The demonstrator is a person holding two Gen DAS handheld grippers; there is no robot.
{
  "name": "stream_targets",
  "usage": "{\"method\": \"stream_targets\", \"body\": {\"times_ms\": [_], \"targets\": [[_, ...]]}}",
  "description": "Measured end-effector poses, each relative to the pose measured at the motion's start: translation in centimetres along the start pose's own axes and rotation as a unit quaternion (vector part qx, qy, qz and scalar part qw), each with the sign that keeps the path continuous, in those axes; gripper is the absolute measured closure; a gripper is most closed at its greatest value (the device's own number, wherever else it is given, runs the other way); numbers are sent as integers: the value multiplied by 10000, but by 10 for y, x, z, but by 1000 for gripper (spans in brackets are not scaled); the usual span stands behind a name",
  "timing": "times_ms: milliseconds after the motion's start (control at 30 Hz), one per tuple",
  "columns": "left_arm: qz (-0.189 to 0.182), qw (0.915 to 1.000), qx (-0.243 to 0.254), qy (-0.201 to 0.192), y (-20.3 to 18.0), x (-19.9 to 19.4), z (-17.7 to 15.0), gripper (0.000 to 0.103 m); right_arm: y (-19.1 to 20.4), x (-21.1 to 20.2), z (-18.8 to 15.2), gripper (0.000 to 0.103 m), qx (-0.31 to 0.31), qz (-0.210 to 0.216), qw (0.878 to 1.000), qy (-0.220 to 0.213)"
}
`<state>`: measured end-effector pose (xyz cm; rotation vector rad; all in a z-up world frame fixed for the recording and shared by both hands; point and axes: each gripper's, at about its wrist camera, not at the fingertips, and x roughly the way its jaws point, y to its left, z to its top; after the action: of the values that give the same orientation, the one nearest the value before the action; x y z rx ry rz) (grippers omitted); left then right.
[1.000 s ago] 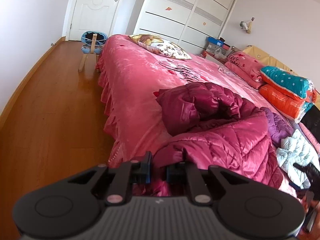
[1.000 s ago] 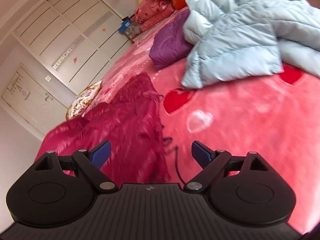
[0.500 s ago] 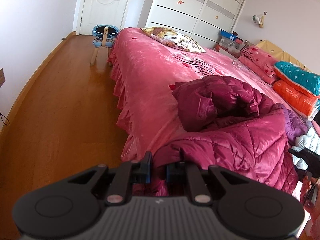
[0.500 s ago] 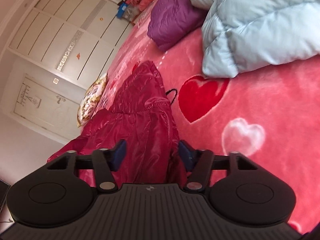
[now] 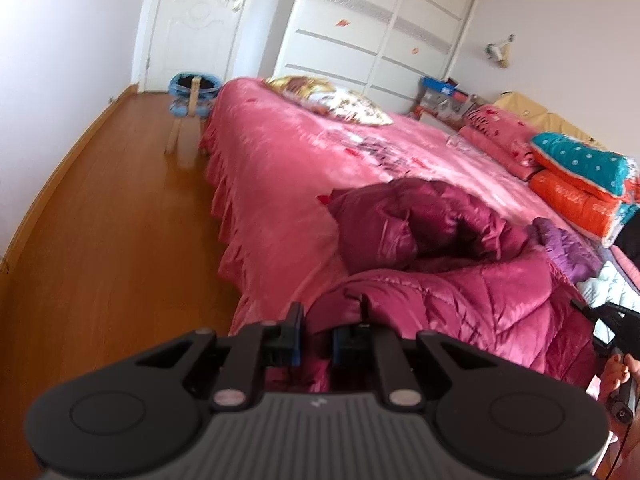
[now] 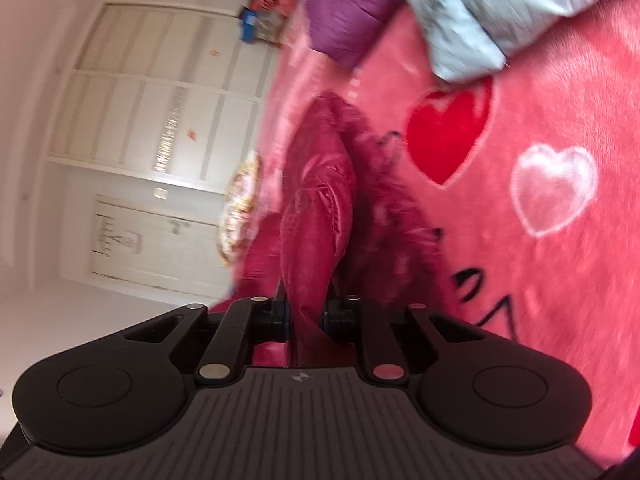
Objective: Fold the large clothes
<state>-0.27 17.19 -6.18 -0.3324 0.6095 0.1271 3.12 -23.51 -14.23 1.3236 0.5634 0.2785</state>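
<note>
The left wrist view looks forward over its own left gripper (image 5: 316,336) from the near corner of the bed (image 5: 280,168), toward the door (image 5: 192,24) and wardrobe (image 5: 380,28) at the top of the frame. The right wrist view sits close above the bedspread, rolled sideways, with that wardrobe (image 6: 160,96) at its left edge. Both share the red coat (image 5: 460,280) (image 6: 316,200).
</note>
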Motion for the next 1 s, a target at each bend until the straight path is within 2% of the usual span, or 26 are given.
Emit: {"method": "stream_targets", "body": {"times_ms": [233,367,467,667,833,1000], "targets": [[-220,9978,400,-477,-20,-25,18,92,34,-40,-18,91,54,886,9955,-320],[-301,9935,654,-887,-30,-47,31,92,55,-79,-21,91,100,1288,9897,-609],[-399,9895,665,-1222,-33,-67,43,92,75,-110,-23,91,16,1561,9841,-851],[-563,9767,660,-1961,-37,-114,65,92,116,-178,-29,90,-282,2201,9651,-1393],[-735,9608,621,-2599,-38,-156,81,92,154,-219,-40,90,-808,2579,9469,-1742],[-1012,9475,576,-2978,-40,-190,95,92,193,-261,-53,90,-1330,2873,9265,-2034]]}}
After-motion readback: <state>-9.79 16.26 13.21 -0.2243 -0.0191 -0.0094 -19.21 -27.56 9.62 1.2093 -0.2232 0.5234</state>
